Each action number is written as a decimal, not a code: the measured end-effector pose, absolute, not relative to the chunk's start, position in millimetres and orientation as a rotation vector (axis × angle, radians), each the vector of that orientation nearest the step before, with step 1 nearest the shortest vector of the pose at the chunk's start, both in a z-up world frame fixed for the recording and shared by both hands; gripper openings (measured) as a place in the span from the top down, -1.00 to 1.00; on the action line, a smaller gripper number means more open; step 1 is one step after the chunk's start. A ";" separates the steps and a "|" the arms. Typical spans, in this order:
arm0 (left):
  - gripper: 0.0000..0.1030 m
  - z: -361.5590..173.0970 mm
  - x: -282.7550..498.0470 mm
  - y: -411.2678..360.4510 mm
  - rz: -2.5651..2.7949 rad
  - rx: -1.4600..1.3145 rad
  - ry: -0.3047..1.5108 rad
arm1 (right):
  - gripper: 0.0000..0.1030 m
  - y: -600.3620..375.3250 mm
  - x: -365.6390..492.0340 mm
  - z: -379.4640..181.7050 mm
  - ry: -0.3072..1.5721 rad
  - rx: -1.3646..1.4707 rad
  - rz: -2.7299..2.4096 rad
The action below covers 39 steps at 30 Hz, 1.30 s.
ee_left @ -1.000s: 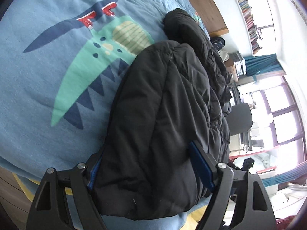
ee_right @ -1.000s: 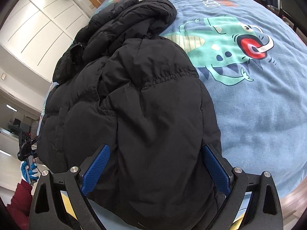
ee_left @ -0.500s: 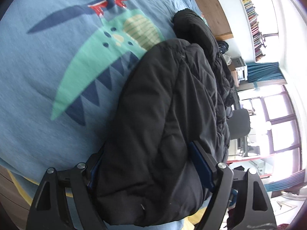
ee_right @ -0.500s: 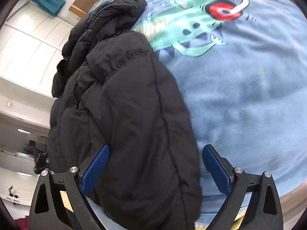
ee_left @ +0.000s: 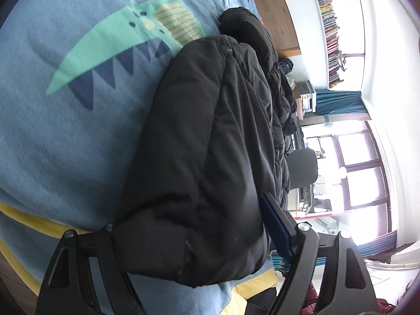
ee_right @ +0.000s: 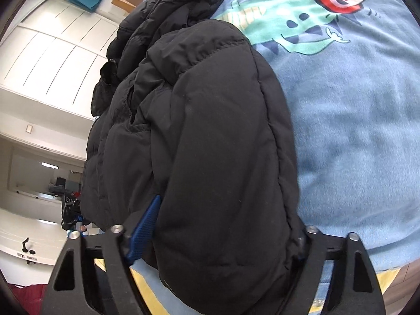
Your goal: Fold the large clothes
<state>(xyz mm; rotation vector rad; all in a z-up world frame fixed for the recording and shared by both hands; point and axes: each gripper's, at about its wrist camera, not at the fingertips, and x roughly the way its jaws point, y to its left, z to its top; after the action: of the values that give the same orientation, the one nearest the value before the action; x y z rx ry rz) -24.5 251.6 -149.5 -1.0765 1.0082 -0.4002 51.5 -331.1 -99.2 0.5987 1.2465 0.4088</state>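
Note:
A black puffer jacket (ee_left: 210, 136) lies on a blue bedspread (ee_left: 60, 131) printed with green dinosaurs. In the left wrist view its near hem bulges between the fingers of my left gripper (ee_left: 194, 233), whose jaws are wide apart around the padded edge. In the right wrist view the same jacket (ee_right: 210, 144) fills the gap of my right gripper (ee_right: 220, 239), jaws also wide apart around the hem. One blue pad (ee_right: 143, 231) shows; the other is hidden by fabric. The jacket's hood end lies far from me.
The bedspread (ee_right: 354, 144) has a yellow border at the near edge of the bed. A wooden headboard (ee_left: 275, 10), bookshelves, an office chair (ee_left: 302, 168) and windows lie beyond the bed. White wardrobe doors (ee_right: 52, 60) stand on the right gripper's left.
Both grippers have rolled and pushed further onto the jacket's near hem. More padded fabric now sits between each pair of fingers, and the bed's near edge shows.

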 end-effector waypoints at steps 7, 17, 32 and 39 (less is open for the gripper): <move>-0.53 -152.1 -23.5 230.1 -0.407 -1.100 1.009 | -0.14 -333.3 49.9 -102.6 1.249 0.654 0.419; 0.44 -102.8 -12.7 214.5 -0.383 -1.013 0.914 | 0.64 -320.1 48.6 -76.0 1.167 0.632 0.459; 0.67 60.2 39.8 217.2 -0.445 -0.882 0.649 | 0.76 -332.8 86.2 62.8 0.818 0.618 0.466; 0.67 115.0 111.8 240.4 -0.395 -0.927 0.572 | 0.76 -348.5 162.1 110.7 0.733 0.765 0.383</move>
<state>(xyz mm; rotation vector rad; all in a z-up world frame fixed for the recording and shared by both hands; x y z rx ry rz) 111.8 240.4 115.0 -0.9275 0.5721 -0.3948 162.1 -348.5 110.7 0.7645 0.7334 0.3829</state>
